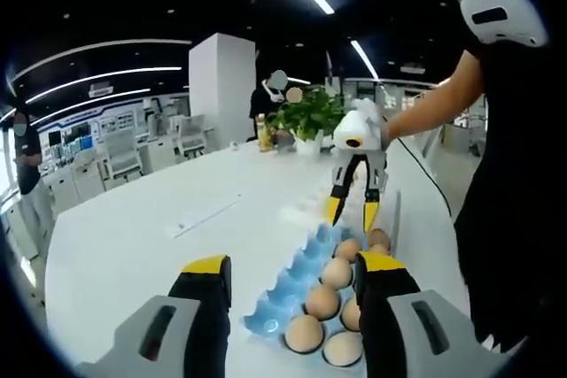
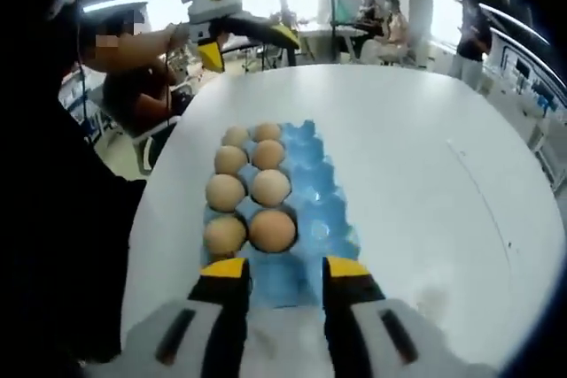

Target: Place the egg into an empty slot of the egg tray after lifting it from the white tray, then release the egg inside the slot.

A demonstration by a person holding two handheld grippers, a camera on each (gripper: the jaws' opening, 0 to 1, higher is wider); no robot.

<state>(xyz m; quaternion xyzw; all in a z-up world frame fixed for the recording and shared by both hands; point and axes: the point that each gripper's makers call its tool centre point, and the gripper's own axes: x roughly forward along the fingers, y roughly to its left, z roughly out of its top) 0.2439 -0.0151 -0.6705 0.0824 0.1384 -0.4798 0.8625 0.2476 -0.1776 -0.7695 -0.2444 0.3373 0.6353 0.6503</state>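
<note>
egg tray: blue egg tray (image 2: 310, 210) lying on the white tabletop (image 2: 425, 157); in the right gripper view, eight eggs (image 2: 271, 228) sitting in the two columns toward 9 o'clock, column toward 3 o'clock showing empty slots (image 2: 321, 229).
right gripper: right gripper (image 2: 283, 282) hovering just over the tray's near end, fingers (image 2: 223, 272) spread, carrying nothing; also showing in the left gripper view at 1 o'clock (image 1: 352, 210), tips pointing down near the tray's far end.
left gripper: left gripper (image 1: 292, 273) fingers (image 1: 205, 266) spread, holding nothing, hovering at the tray's opposite end.
white tray: cannot tell where it is.
progress: judging mid-cycle, no egg in hand; slots remaining to fill; looking like next pick-up pending.
</note>
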